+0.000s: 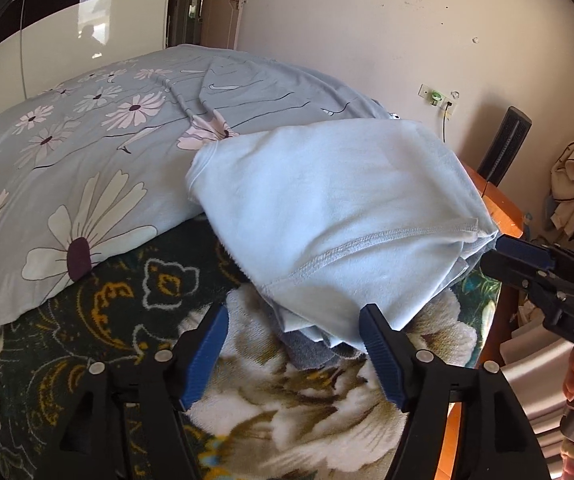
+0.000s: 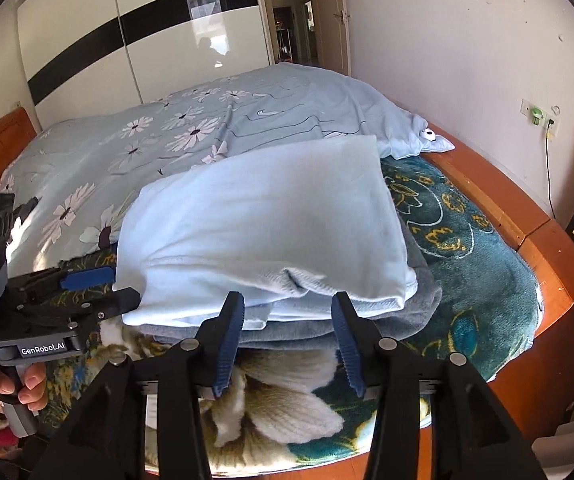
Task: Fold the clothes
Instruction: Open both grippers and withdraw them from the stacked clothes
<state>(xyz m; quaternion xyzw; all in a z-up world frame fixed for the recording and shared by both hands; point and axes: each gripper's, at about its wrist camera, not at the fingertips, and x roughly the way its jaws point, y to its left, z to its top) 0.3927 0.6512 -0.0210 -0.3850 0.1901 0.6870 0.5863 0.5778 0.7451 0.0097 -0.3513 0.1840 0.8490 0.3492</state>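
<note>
A folded light-blue garment (image 1: 327, 208) (image 2: 263, 224) lies on the bed, on top of a grey garment (image 2: 327, 328) (image 1: 311, 350) whose edge shows beneath it. My left gripper (image 1: 295, 310) is open at the near hem; the cloth drapes over its right fingertip, with nothing clamped. From the right wrist camera the left gripper (image 2: 125, 283) sits at the garment's left edge, held by a hand. My right gripper (image 2: 287, 298) stands open just in front of the stack's near edge. From the left wrist camera the right gripper (image 1: 491, 254) touches the garment's right corner.
The stack rests on a dark floral plush blanket (image 2: 467, 240). Behind it lies a pale-blue daisy-print duvet (image 2: 147, 148). The orange wooden bed frame (image 2: 547, 248) runs along the right, near the wall with a socket (image 2: 537, 114). A wardrobe (image 2: 127, 32) and an open doorway stand beyond the bed.
</note>
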